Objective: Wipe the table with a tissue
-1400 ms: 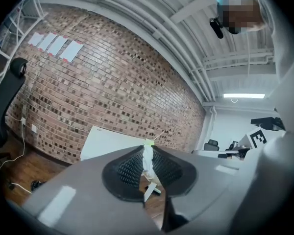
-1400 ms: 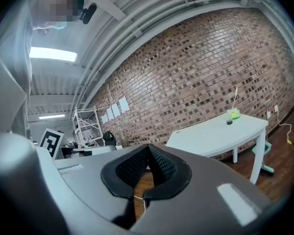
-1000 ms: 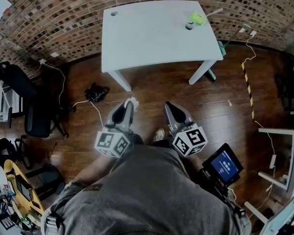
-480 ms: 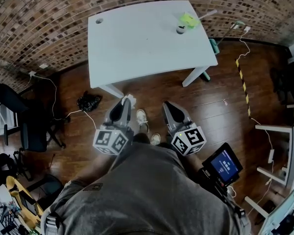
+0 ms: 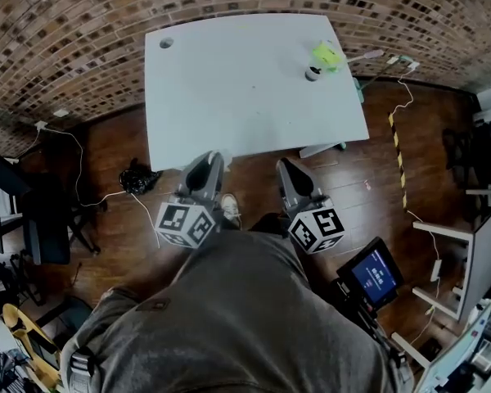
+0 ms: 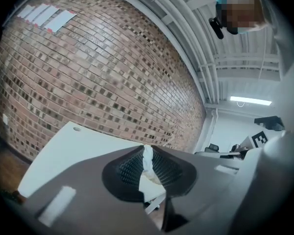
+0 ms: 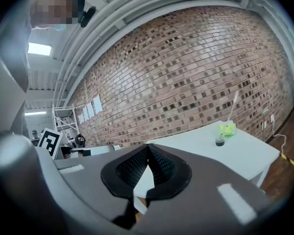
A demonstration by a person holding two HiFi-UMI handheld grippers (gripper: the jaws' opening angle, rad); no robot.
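A white table (image 5: 229,80) stands against the brick wall. My left gripper (image 5: 208,160) hangs at the table's near edge, shut on a white tissue (image 6: 147,156) that sticks up between its ribbed pads. The tissue is hard to make out against the table in the head view. My right gripper (image 5: 286,168) is beside it, also at the near edge, with its jaws closed together and nothing between them (image 7: 147,148). The table (image 6: 63,151) lies ahead of both grippers. On its far right corner sit a yellow-green object (image 5: 326,54) and a small dark cup (image 5: 313,74).
A black bag (image 5: 135,176) and cables lie on the wooden floor left of the table. An office chair (image 5: 41,211) stands further left. A yellow-black tape strip (image 5: 395,150) runs along the floor at the right, near another desk (image 5: 475,252). A small screen (image 5: 374,273) hangs at my right hip.
The person has stepped toward the table. Both grippers, which were over bare floor, now reach the table's near edge. The left gripper still holds the tissue.
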